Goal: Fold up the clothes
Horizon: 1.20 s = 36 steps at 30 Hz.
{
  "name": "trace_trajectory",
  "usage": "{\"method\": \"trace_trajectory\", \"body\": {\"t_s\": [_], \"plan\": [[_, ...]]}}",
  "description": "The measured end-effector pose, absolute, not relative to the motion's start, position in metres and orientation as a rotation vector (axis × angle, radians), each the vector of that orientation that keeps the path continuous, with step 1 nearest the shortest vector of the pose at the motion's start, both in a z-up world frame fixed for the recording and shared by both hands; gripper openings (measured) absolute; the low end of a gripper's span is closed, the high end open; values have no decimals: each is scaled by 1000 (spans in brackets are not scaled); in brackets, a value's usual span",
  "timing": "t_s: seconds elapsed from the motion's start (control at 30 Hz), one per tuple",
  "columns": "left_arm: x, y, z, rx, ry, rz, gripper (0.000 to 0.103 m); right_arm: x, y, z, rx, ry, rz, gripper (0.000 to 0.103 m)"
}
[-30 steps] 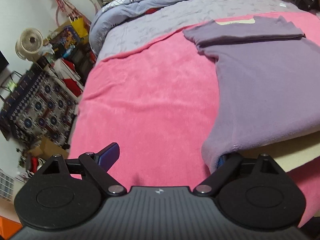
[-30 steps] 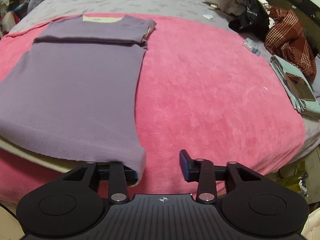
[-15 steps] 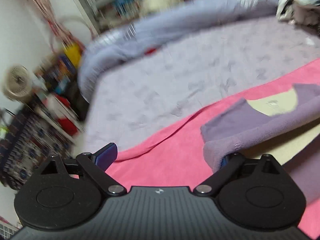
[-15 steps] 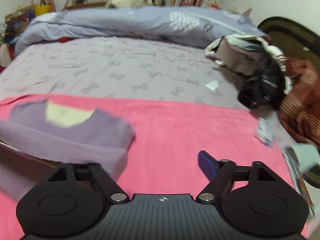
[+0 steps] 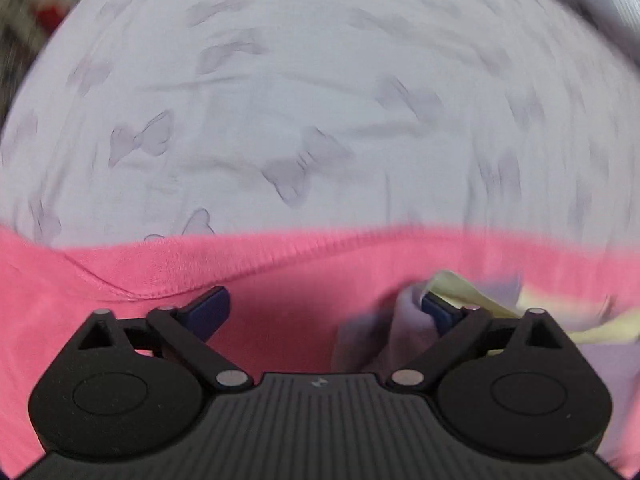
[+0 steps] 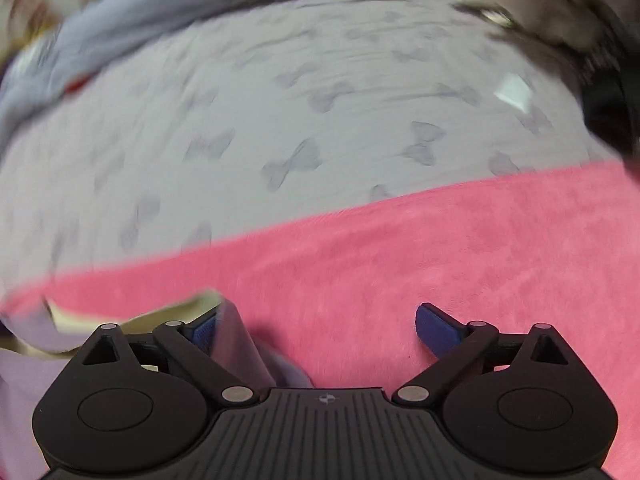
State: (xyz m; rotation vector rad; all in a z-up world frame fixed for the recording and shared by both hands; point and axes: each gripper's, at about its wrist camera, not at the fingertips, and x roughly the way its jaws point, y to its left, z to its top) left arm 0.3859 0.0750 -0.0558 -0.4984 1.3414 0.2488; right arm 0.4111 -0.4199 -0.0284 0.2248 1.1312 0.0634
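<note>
The purple fleece garment (image 5: 404,332) with its cream lining (image 5: 460,284) hangs over the right finger of my left gripper (image 5: 324,302). That gripper's jaws stand wide apart, and only pink blanket shows in the rest of the gap. In the right wrist view the same garment (image 6: 240,344) drapes over the left finger of my right gripper (image 6: 314,320). The right jaws are opening, with a fold of cloth just inside the left pad and no pinch on it. Both grippers point steeply down near the far edge of the pink blanket (image 6: 400,248). Both views are motion-blurred.
Beyond the blanket's edge lies a lilac sheet with a bow print (image 5: 320,100). A rolled blue-grey duvet (image 6: 160,12) runs along the far side. A heap of dark clothes (image 6: 560,8) sits at the far right, with a small white scrap (image 6: 514,90) beside it.
Both grippers swept up the bed with the garment's lower edge toward its collar end and tipped downward. The right jaws spread much wider and no longer pinch the cloth.
</note>
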Motion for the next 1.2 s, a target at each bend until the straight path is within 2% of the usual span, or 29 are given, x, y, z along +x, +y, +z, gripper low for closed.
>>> {"method": "trace_trajectory", "body": {"t_s": [0.1,0.17,0.23,0.33,0.4,0.47,0.5,0.67,0.73,0.77,0.8,0.87,0.97,1.03,1.13,1.2], "plan": [[388,106,-68,-872,1323,259,100,413,-441,-36,361,1135,7,100],[386,113,-76,-965,1348,261,99,413,-445,-46,380,1171,-47,100],[378,105,-67,-834,1312,260,94,406,-441,-51,381,1179,-90,96],[337,64,-28,-399,1120,207,94,364,-419,-36,298,1065,17,91],[296,30,-11,-202,1039,92,95,332,-399,-22,211,978,128,78],[261,0,-5,-100,1018,-42,96,303,-368,-21,87,983,264,67],[244,-16,-6,-68,1025,-108,98,288,-352,-22,21,990,334,66],[184,-57,-53,250,1193,-82,102,231,-311,-48,-319,1040,460,67],[167,-38,-48,147,1158,-48,103,214,-333,-49,-334,977,462,67],[164,-34,-44,136,1156,-26,103,208,-342,-48,-380,975,418,79],[161,-30,-39,125,1153,-3,103,201,-350,-48,-443,971,364,85],[152,-38,-30,229,1110,18,103,182,-362,-44,-574,934,322,86],[142,-63,-25,557,1039,129,101,156,-365,-39,-736,877,312,86],[137,-62,-22,577,1035,129,100,146,-361,-37,-775,856,317,86],[131,-51,-13,386,1057,19,101,147,-352,-31,-666,842,345,86],[134,-62,-22,464,1046,28,101,147,-338,-37,-672,821,349,84]]}}
